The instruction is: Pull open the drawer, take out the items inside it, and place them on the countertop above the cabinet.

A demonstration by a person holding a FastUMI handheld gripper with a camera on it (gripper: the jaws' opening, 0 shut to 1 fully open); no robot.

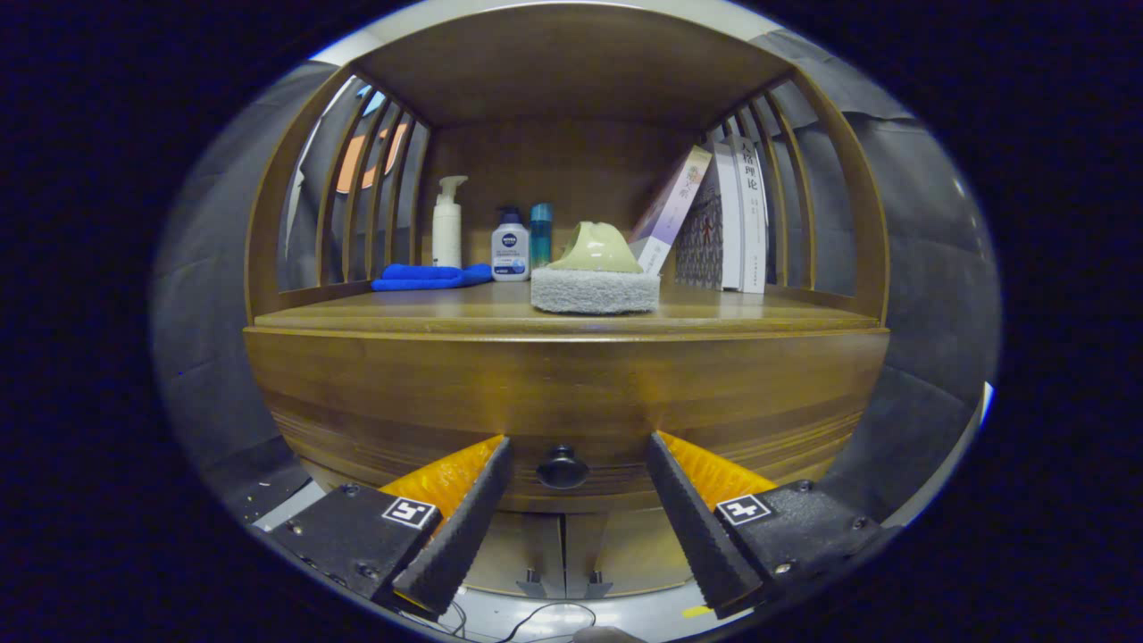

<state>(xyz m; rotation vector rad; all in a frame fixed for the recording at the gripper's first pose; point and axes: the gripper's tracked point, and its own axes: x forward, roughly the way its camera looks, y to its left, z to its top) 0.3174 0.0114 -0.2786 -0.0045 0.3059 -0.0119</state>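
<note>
One brown wooden cabinet (571,393) carries one closed drawer with one round dark knob (562,466), seen between the wide-spread, empty gripper (579,464) fingers. Its countertop (402,317) bears three books (728,219), three bottles (510,246), one green-handled scrub sponge (596,272), one blue cloth (429,277).

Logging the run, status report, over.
Gripper open, fingers either side of drawer knob, not touching. Drawer shut. Nothing in the way.

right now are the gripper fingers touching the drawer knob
Apart. The gripper view shows the gripper open, with wood visible between the drawer knob and each finger.
</note>
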